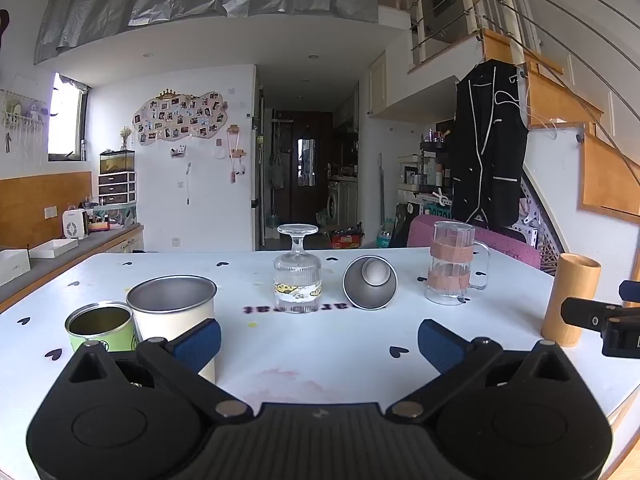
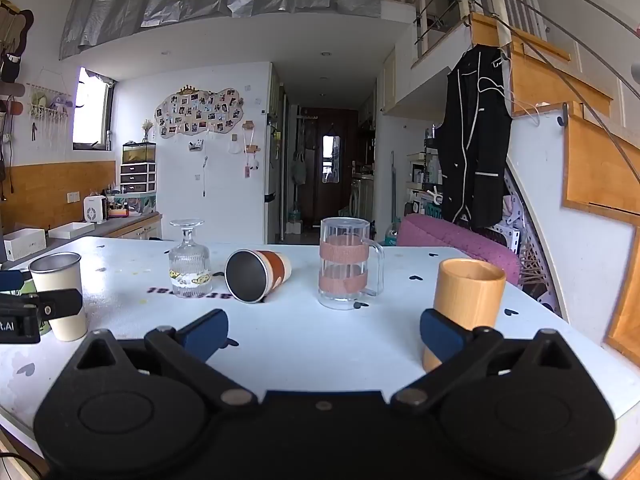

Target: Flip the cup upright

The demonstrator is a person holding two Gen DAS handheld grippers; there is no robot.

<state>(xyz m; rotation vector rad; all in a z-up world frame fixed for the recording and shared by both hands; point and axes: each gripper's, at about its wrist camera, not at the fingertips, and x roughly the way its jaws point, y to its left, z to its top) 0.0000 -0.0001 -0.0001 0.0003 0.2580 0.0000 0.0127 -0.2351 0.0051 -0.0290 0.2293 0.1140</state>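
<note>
Loft flat, stairs and a hanging black jacket [image 2: 472,140] at the back; a white table [image 1: 320,344] with small heart prints is carrying all the drinkware. The task's thing, a metal cup with an orange-brown band [image 2: 256,274], is lying on its side mid-table, mouth facing the cameras, between an upside-down stemmed glass [image 2: 189,264] and an upright clear handled mug [image 2: 347,264]. It is near both but touching neither, as far as visible. Also standing upright: a cream steel tumbler [image 1: 174,312], a green tin [image 1: 100,326] just beside it, and a wooden cup [image 2: 466,304] on the right.

The left gripper [image 1: 318,344] is hovering low over the near table edge, fingers spread wide, gripping nothing. The right gripper [image 2: 324,332] is doing the same, fingers released and empty, with the wooden cup just beside its right finger.

Step looks like pre-approach: nothing is grasped yet and the tipped cup is well ahead of both tools. The stemmed glass is inverted too, so it may count as a second target. The next move probably calls for reaching forward, straddling the cup's side wall, clamping, then rotating it mouth-up without knocking the neighbouring glass.
</note>
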